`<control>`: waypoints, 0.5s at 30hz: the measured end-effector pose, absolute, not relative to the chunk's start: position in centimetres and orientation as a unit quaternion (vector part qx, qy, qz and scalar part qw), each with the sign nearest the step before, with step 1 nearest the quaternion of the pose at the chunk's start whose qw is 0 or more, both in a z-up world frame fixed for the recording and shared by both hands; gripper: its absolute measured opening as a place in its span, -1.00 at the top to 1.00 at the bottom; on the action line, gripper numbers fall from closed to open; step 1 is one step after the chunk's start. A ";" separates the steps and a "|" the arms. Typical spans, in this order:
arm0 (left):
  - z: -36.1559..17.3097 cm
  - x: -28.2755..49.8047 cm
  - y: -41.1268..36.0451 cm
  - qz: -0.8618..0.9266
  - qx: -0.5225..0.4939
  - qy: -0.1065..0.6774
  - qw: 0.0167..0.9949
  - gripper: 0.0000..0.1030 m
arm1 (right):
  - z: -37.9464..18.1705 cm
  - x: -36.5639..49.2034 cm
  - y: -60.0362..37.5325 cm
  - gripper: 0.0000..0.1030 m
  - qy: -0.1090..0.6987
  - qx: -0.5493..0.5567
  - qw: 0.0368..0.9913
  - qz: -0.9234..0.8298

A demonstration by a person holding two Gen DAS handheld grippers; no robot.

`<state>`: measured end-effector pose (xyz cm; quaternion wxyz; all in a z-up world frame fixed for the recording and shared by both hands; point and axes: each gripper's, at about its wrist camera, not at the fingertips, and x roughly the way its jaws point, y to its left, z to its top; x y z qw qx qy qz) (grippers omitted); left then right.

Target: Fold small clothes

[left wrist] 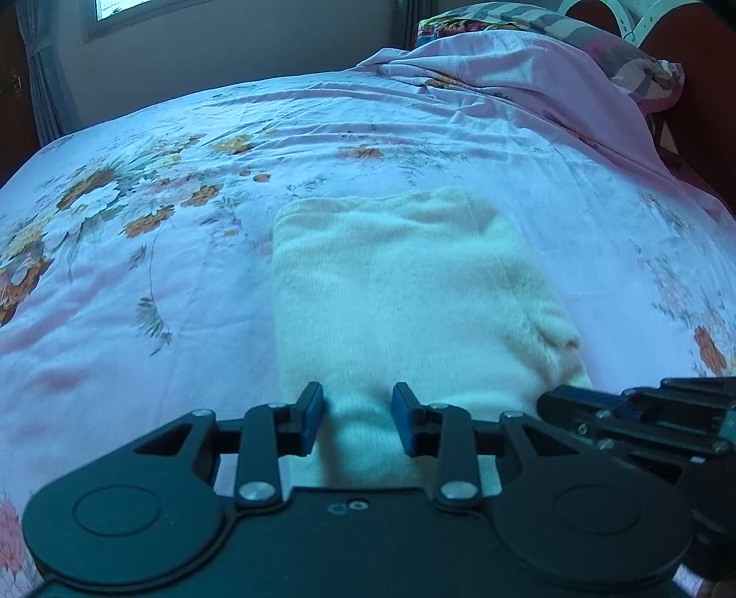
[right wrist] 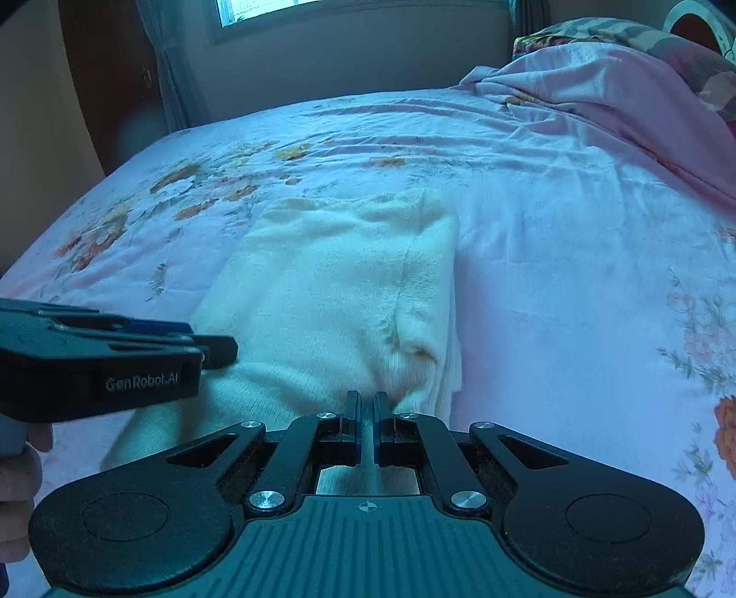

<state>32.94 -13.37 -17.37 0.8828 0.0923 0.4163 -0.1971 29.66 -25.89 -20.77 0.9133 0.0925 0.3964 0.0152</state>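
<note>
Right claw [right wrist: 366,425] pinches near hem of cream garment [right wrist: 340,294], mid-bed [right wrist: 575,257], partly folded. Left claw [left wrist: 358,421] gapes, straddling the hem beside it. Next, probably: left clamps, both carry hem toward far edge.

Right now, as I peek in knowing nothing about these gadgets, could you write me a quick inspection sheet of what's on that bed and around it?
Surface: bed with a floral pink bedsheet, wrinkled toward the far side.
Job's things: one cream knit garment, partly folded, lying flat on the sheet.
Clutter: rumpled pink blanket and a striped pillow at the head end.
Grippers: left gripper open, the garment's near edge between its fingers; right gripper pinched shut on the garment's near edge.
Cables: nothing seen.
Surroundings: window with curtains on the far wall; dark wooden furniture at left.
</note>
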 end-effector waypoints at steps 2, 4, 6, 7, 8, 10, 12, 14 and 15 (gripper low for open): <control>-17.3 32.6 -13.1 -0.196 0.088 0.419 0.882 0.40 | -20.2 28.9 -26.0 0.95 0.387 0.102 0.917 0.013; -17.3 32.3 -12.9 -0.193 0.081 0.423 0.882 0.40 | -20.8 28.9 -25.9 0.95 0.406 0.094 0.909 0.018; -17.2 31.8 -12.8 -0.190 0.084 0.423 0.882 0.39 | -21.1 28.5 -25.7 0.95 0.408 0.087 0.908 0.019; -17.2 31.6 -12.8 -0.190 0.086 0.423 0.882 0.39 | -20.9 28.3 -25.7 0.95 0.408 0.091 0.908 0.017; -17.2 31.3 -12.8 -0.190 0.088 0.423 0.882 0.37 | -20.6 28.2 -25.9 0.95 0.407 0.098 0.908 0.014; -17.2 30.8 -12.7 -0.190 0.090 0.424 0.881 0.34 | -20.1 27.5 -26.1 0.95 0.394 0.115 0.912 0.010; -17.3 30.5 -12.5 -0.189 0.088 0.426 0.881 0.32 | -20.7 27.6 -25.9 0.95 0.413 0.101 0.905 0.010; -17.2 30.1 -12.3 -0.189 0.091 0.425 0.881 0.29 | -20.7 27.3 -25.9 0.94 0.411 0.102 0.906 0.011; -17.2 29.9 -12.2 -0.189 0.091 0.425 0.881 0.29 | -20.4 27.1 -26.1 0.94 0.410 0.108 0.906 0.009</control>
